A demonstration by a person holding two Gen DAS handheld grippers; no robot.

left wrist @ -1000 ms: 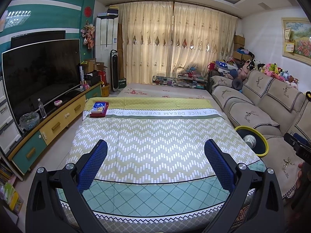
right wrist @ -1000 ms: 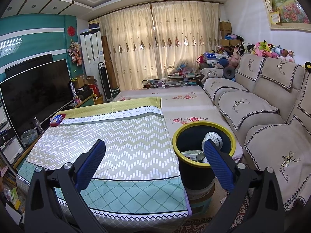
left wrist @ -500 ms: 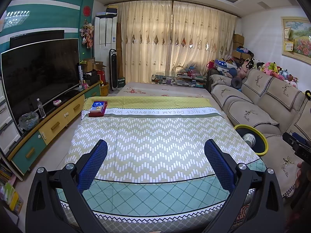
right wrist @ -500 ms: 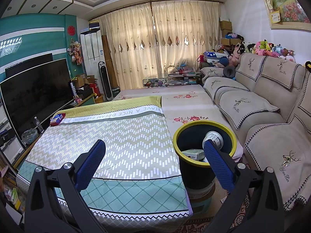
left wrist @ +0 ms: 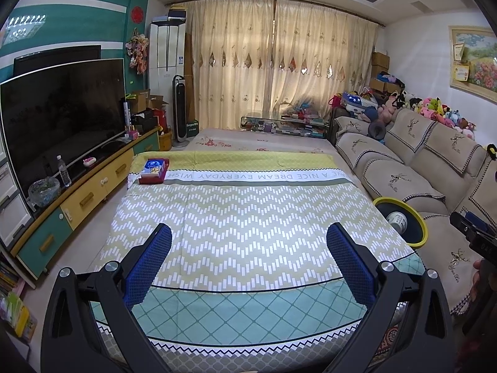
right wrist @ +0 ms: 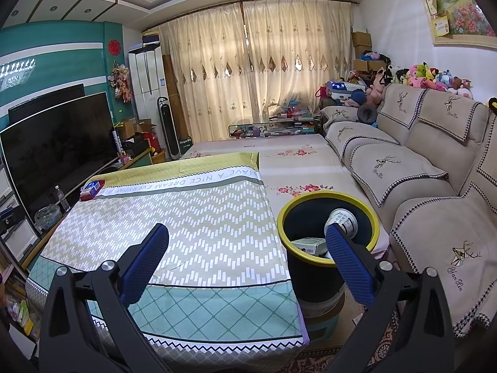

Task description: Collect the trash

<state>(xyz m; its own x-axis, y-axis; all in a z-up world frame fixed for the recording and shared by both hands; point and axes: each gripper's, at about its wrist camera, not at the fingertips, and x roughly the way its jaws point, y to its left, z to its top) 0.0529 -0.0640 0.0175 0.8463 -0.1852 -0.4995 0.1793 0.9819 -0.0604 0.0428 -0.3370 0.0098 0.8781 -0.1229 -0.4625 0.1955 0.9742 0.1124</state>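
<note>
- left gripper (left wrist: 248, 255): jaws apart, empty, above patterned cloth (left wrist: 248, 217)
- right gripper (right wrist: 245, 255): jaws apart, empty, near yellow-rimmed bin (right wrist: 310, 267) holding cup (right wrist: 343, 222), box (right wrist: 309, 245)

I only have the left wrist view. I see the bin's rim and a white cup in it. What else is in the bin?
Observer: The right wrist view looks down into the bin. Beside the cup lies a small box.
Operator: Is the right gripper holding anything?
Observer: No. The right gripper is open and empty, with one finger in line with the bin's near rim.
Operator: What does the bin stand on?
Observer: On a stack under it, at the table's right corner, next to the sofa.
</note>
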